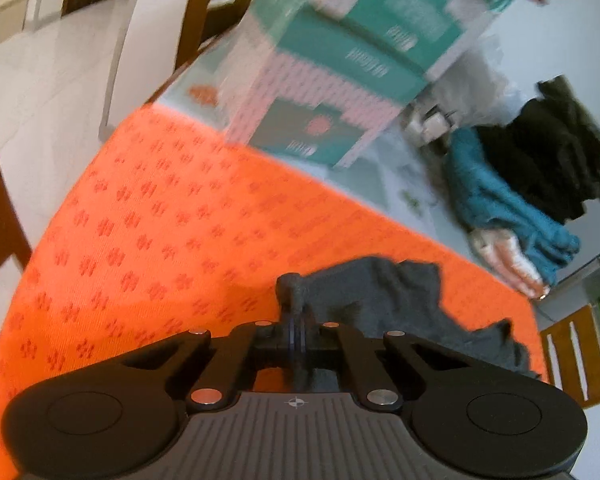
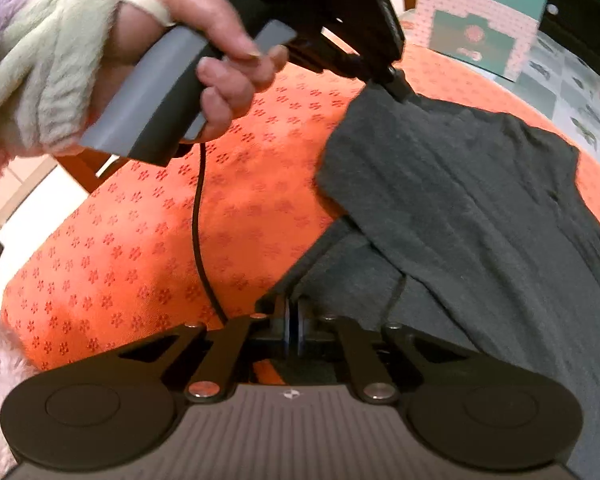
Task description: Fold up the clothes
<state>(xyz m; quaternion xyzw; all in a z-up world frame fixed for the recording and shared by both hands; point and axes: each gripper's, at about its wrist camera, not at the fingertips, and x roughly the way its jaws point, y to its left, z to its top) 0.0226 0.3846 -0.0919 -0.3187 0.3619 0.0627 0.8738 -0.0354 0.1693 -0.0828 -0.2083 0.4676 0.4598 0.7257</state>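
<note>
The left tongs (image 1: 293, 284) are clamped on a corner of the dark grey garment (image 2: 460, 184), and the right tongs (image 2: 293, 308) are pinched together on another edge of it nearer the camera. The garment lies partly folded on the orange patterned cloth (image 1: 160, 220) that covers the bench — one flap doubled over the rest. A hand (image 2: 204, 48) in a knitted fingerless glove grips the left tool's handle. Beyond the cloth stand stacked teal-and-pink boxes (image 1: 340, 80), closed, so their contents cannot be told. Beside them lies a heap of teal and black clothes (image 1: 520, 184) — loose, in no container.
</note>
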